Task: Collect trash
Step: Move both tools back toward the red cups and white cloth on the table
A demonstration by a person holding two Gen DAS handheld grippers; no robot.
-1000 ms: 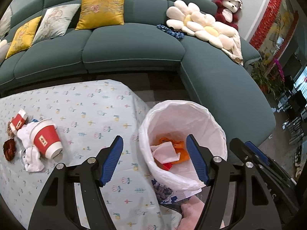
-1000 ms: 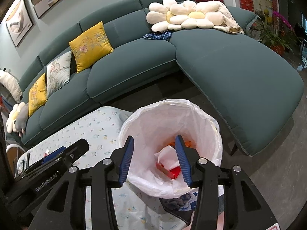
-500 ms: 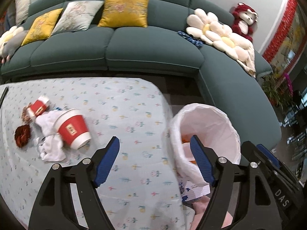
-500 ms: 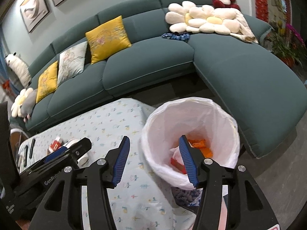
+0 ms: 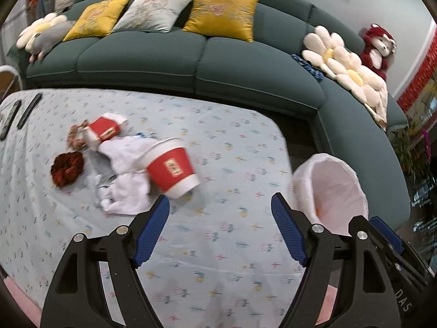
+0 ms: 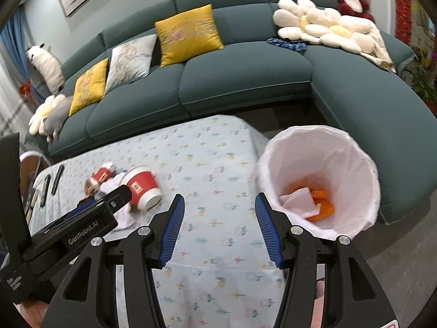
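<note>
Table (image 5: pixel 232 246), left: dark red scrunchie (image 5: pixel 66 169), crumpled white tissue (image 5: pixel 124 169), tipped red cup (image 5: pixel 172 168). Left gripper (image 5: pixel 220 232) spread wide, empty, above cloth. Right gripper (image 6: pixel 217 229) likewise. Lined bin (image 6: pixel 322 180) off table's right edge.

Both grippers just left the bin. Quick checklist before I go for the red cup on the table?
1. Left gripper open, empty: ok.
2. Right gripper open, empty: ok.
3. Cup reachable, lying on its side: ok.
4. Cup free of clutter: not ok, it touches the white tissue.
5. Bin open, with room: ok.
6. Cup empty: cannot tell.
</note>
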